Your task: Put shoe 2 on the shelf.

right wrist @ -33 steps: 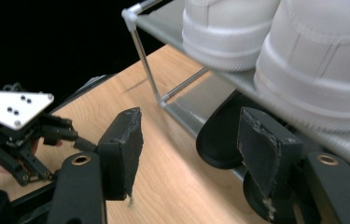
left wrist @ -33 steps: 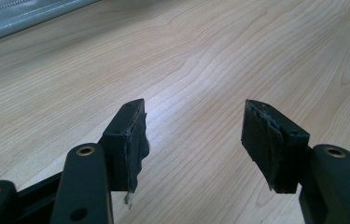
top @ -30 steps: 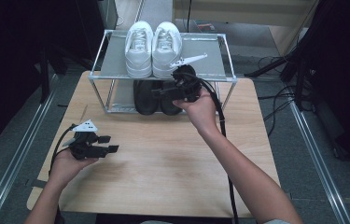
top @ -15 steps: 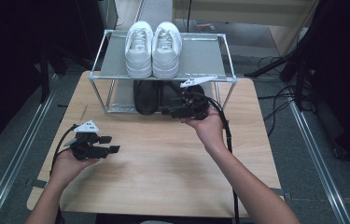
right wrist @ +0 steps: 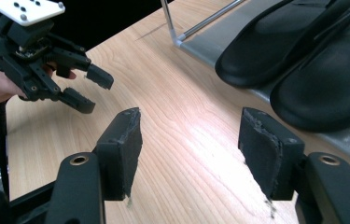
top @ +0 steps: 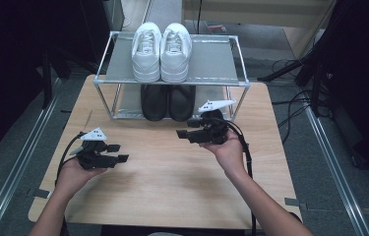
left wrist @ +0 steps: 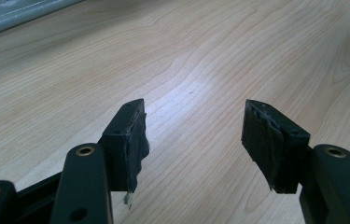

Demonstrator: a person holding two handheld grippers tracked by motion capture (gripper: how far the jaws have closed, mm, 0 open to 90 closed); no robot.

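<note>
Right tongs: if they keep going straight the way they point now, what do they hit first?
Probably the bare wooden tabletop: the right tongs stand open and empty, angled down at it. The black slippers lie off to one side, the left tongs to the other.

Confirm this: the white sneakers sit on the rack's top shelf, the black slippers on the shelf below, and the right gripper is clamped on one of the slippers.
Wrong on the grip. The right gripper is open and empty over the table, as the right gripper view shows. The white sneakers do sit on the rack's top shelf, the black slippers below.
</note>
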